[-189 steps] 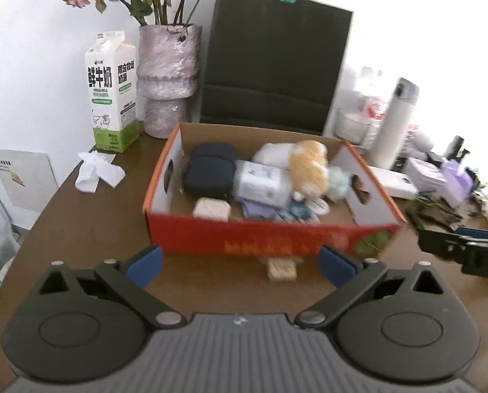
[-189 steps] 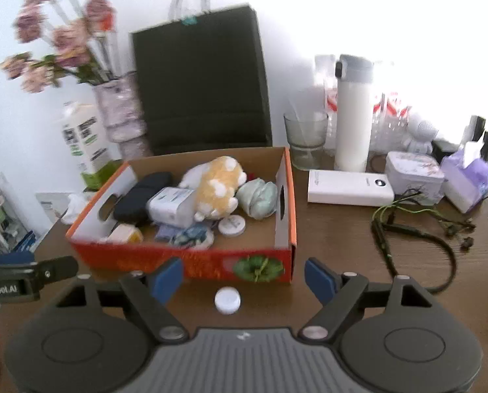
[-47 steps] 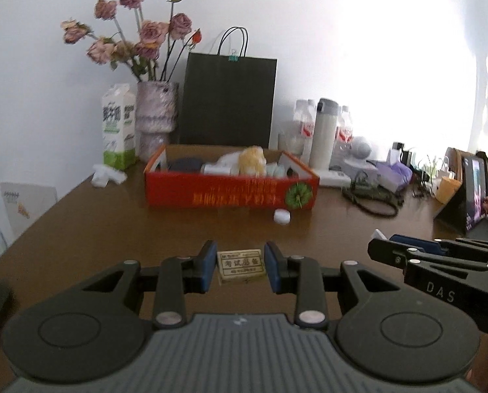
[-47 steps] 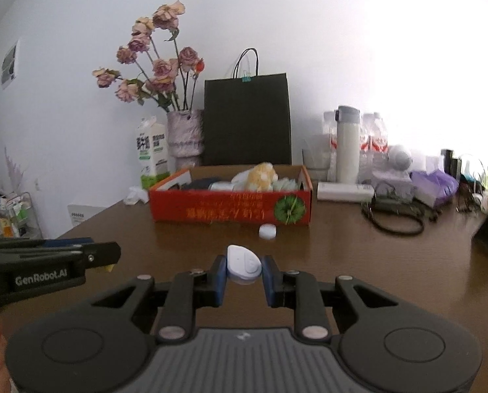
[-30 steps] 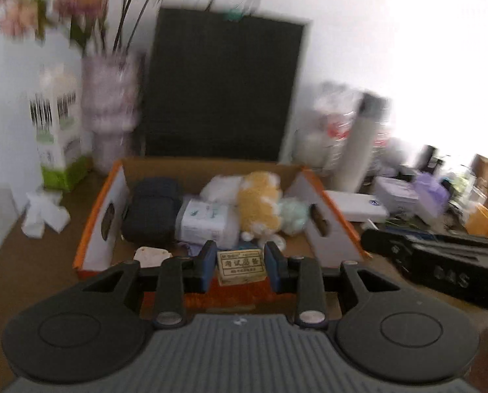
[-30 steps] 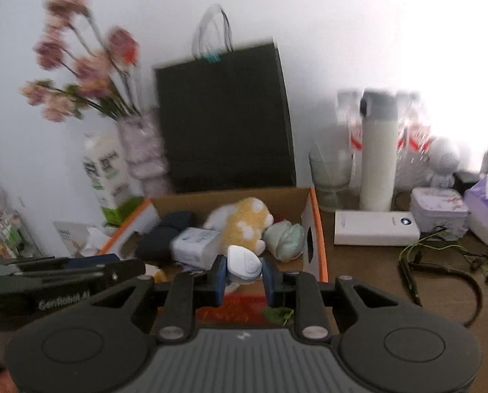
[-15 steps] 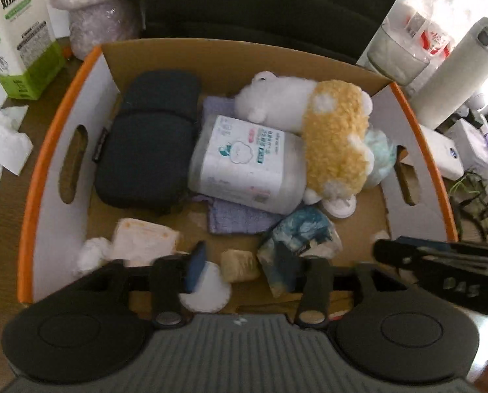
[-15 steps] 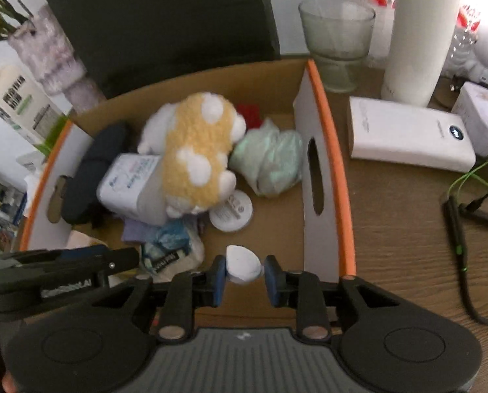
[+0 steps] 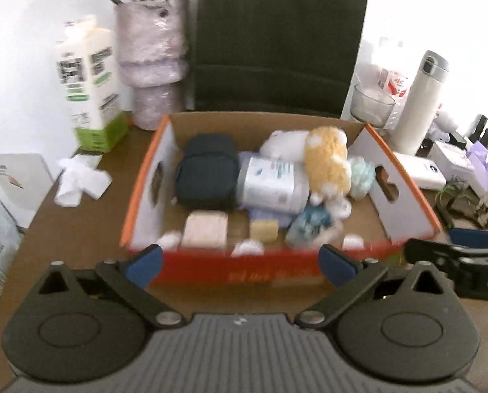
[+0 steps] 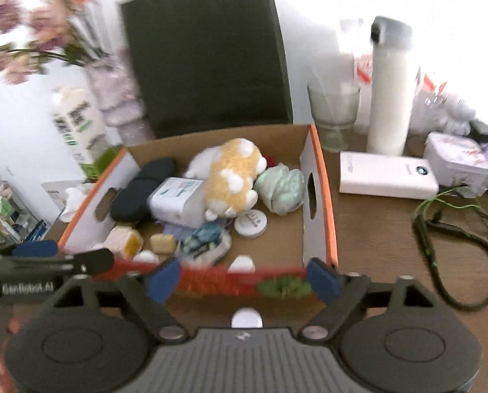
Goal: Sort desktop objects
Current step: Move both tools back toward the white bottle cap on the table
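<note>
**Both grippers empty in front of the box, one white cap lying outside it**

The left gripper (image 9: 240,263) is hovering before the red front wall of the orange-rimmed cardboard box (image 9: 404,193), its blue-padded fingers (image 9: 144,263) spread wide with nothing between them. The right gripper (image 10: 242,278) is doing the same at the box's right front corner, jaws wide apart and empty. Inside the box are sitting a dark blue zipped pouch (image 9: 207,172), a white wrapped tissue pack (image 9: 271,181), a yellow and white plush toy (image 9: 327,160), a pale green crumpled bundle (image 10: 281,185), a small tan block (image 9: 264,229) and a white teardrop-shaped piece (image 10: 242,263) close to the front wall. A small round white cap (image 10: 246,320) is lying on the brown wooden table (image 10: 391,229), just outside the box and right under the right gripper, probably the next thing to be sorted.

The frames are blurring, which suggests both grippers are moving, and the cap is low and flat. Fingers closing slightly off centre are likely to flick it away, or to scrape the table. The two grippers are working close together, so a hurried reach is risking a knock between them or a shove against the light box. The black and green cable (image 10: 440,229) coiled to the right is also lying within snagging range.
</note>
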A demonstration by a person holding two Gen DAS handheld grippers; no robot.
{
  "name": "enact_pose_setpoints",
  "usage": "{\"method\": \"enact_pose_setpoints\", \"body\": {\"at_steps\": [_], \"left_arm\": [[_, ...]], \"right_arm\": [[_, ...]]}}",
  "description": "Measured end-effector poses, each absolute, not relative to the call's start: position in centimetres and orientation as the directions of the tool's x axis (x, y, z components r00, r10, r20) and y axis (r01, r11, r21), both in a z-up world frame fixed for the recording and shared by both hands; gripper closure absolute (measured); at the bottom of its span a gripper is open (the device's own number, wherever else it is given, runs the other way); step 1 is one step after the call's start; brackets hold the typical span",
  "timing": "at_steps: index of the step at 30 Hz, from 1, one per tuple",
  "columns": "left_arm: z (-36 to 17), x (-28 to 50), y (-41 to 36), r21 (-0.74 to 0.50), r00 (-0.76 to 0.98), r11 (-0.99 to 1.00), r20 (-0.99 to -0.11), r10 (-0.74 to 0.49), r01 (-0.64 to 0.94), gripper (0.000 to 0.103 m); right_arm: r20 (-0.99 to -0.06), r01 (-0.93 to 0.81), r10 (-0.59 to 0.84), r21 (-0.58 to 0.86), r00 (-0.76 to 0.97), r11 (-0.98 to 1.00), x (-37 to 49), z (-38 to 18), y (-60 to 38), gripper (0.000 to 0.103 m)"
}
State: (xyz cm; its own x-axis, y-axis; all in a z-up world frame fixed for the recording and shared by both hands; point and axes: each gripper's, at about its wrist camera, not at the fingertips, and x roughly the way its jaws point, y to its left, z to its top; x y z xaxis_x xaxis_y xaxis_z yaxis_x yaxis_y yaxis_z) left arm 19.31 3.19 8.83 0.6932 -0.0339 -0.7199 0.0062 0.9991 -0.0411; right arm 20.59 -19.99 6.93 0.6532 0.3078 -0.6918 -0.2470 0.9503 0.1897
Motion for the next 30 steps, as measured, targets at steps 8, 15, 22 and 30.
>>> {"method": "enact_pose_setpoints", "body": {"at_steps": [8, 15, 22, 30], "left_arm": [[4.9, 7.6, 3.7, -0.033, 0.763, 0.999, -0.646, -0.003, -0.024, 0.000], [2.7, -2.0, 3.3, -0.011, 0.831, 1.000, -0.557, 0.004, -0.012, 0.000], [1.6, -8.6, 2.7, 0.042, 0.855, 0.997, -0.513, 0.072, -0.059, 0.000], [1.7, -10.9, 1.2, 0.027, 0.842, 1.000, -0.538, 0.026, -0.014, 0.000]], "right_arm": [[-0.578, -0.248, 0.274, 0.126, 0.769, 0.961, 9.3, 3.7, -21.9, 0.013], [-0.575, -0.197, 0.235, 0.128, 0.783, 0.972, 1.8, 0.3, -23.9, 0.012], [-0.510, -0.242, 0.262, 0.107, 0.819, 0.964, -6.0, -0.3, -24.6, 0.011], [-0.478, -0.268, 0.239, 0.009, 0.845, 0.963, -10.5, -0.1, -23.6, 0.011]]}}
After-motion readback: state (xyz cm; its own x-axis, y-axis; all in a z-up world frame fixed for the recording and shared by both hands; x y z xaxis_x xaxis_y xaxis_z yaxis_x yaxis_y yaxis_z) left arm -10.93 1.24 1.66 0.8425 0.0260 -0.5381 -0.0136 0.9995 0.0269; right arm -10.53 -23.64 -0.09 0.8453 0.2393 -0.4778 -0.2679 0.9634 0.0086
